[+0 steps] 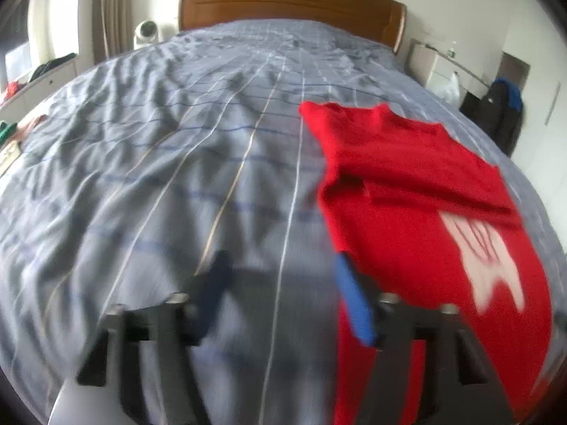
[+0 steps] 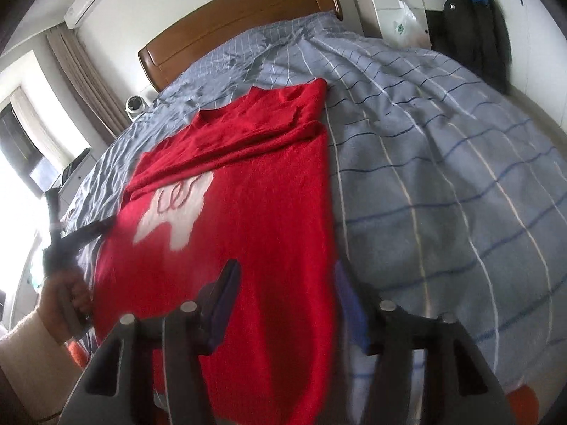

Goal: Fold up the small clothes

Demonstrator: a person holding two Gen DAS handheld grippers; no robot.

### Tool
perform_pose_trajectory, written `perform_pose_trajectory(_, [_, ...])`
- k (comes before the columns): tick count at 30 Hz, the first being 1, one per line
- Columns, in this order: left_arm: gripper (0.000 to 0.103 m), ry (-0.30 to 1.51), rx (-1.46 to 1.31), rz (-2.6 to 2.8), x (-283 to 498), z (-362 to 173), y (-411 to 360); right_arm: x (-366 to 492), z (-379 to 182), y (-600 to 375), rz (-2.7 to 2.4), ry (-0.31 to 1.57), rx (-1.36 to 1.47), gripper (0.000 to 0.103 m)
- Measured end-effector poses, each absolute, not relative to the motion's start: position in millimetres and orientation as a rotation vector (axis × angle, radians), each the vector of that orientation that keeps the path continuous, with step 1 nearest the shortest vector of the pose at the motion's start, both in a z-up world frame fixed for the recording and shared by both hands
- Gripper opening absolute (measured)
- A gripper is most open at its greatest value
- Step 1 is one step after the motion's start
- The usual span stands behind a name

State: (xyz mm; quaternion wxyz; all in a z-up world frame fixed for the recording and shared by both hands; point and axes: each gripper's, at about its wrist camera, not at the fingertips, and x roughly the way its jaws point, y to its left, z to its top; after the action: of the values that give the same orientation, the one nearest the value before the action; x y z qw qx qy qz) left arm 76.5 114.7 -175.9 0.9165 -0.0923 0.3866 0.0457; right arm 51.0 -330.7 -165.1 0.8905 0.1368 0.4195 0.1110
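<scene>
Our red knitted sweater with a white motif (image 2: 248, 219) lies part-folded on the bed's blue checked cover (image 2: 443, 163). Left gripper (image 1: 283, 283) and right gripper (image 2: 287, 294) hang spread, empty; we judge the next fold needs its near hem pinched.

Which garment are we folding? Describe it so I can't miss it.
On the bed with the wooden headboard, the red sweater lies flat on the blue checked cover. It is the only garment there, with a white motif on its front.

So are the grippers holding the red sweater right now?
No. Both the left gripper and the right gripper are open, with nothing pinched. The red sweater lies loose on the bed.
</scene>
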Motion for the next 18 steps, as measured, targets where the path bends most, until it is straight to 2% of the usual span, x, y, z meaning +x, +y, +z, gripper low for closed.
perform_pose_trajectory(4, [0.073,0.833,-0.194,0.008,40,-170,107,41,-167,-331,0.195,0.879,0.221,0.063])
perform_pose_trajectory(8, [0.089,0.848,-0.194,-0.045,6,-166,94,30,-165,-326,0.147,0.870,0.144,0.063])
perform_pose_trajectory(10, [0.090,0.842,-0.174,-0.046,-8,-167,86,26,-163,-321,0.123,0.872,0.111,0.063])
perform_pose_trajectory(15, [0.090,0.849,-0.108,-0.038,-23,-175,71,14,-161,-307,0.052,0.883,0.032,0.083])
perform_pose_trajectory(18, [0.090,0.848,-0.095,-0.030,-25,-176,69,9,-159,-300,0.017,0.874,-0.020,0.084])
